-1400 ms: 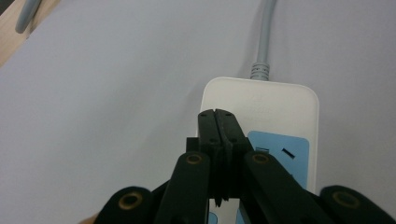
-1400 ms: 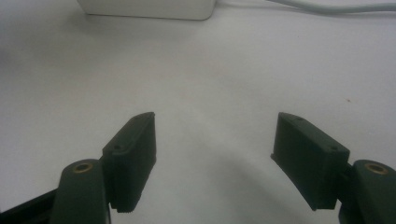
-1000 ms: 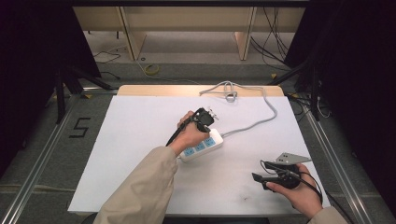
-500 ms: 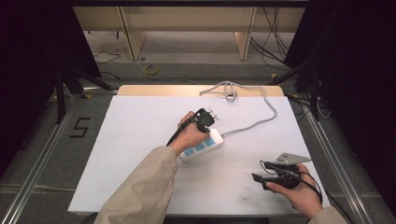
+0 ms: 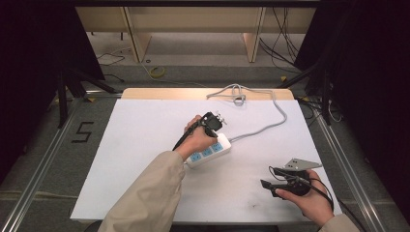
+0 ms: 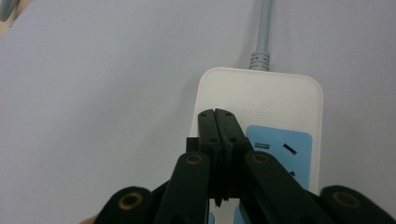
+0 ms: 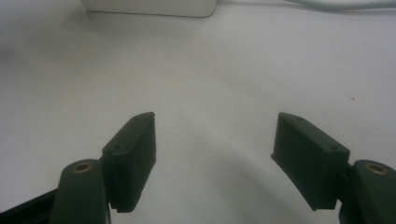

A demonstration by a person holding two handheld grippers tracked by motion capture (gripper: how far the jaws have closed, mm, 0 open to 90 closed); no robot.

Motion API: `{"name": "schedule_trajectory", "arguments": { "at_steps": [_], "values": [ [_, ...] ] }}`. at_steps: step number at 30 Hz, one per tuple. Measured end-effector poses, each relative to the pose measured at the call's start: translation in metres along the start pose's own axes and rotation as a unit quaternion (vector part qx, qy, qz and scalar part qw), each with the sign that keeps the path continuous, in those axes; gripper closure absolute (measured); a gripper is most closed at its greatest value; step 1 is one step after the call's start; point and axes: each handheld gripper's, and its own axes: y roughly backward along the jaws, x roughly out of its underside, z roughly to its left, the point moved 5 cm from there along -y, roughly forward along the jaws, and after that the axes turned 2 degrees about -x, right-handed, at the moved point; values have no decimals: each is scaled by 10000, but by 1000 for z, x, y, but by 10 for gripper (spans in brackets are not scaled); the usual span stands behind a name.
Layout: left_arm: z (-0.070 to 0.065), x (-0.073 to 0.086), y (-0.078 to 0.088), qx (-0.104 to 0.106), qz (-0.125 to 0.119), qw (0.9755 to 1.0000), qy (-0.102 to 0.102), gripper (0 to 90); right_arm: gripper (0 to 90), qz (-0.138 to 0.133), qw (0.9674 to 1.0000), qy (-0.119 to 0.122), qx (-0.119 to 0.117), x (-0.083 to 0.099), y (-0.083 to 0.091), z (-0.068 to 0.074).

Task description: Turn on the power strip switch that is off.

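A white power strip [image 5: 212,151] with blue socket faces lies near the middle of the white table [image 5: 140,145]. Its grey cable [image 5: 270,123] runs back to a coil at the far edge. My left gripper [image 5: 211,131] hovers right over the strip. In the left gripper view its jaws [image 6: 218,135] are pressed together above the strip [image 6: 280,102], beside the first blue socket, with the cable [image 6: 262,28] beyond. My right gripper [image 5: 273,178] rests at the front right, open. In the right gripper view its jaws [image 7: 212,158] stand wide apart over bare table, with the strip's edge [image 7: 149,7] far ahead.
The coiled end of the cable [image 5: 235,94] lies at the table's far edge on a wooden strip. Dark floor, metal rails and a "5" marking [image 5: 83,131] surround the table. A sleeved forearm [image 5: 145,193] crosses the front centre.
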Motion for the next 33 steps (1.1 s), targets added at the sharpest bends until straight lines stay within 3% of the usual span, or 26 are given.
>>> {"name": "schedule_trajectory", "arguments": {
  "at_steps": [22, 26, 28, 33],
  "values": [
    [-2, 0, 0, -27, 70, 9999, -87, 898, 303, 2, 10000, -8, -4, 0, 0, 0],
    [3, 5, 0, -245, 250, 9990, -260, 898, 303, 8, 10000, -4, -4, 0, 0, 0],
    [6, 6, 0, -105, 162, 9998, -62, 898, 303, 11, 10000, 4, -10, 0, 0, 0],
    [7, 5, 2, -28, 31, 10000, -5, 898, 303, 13, 10000, 5, -12, 0, -1, 0]
  ]
}}
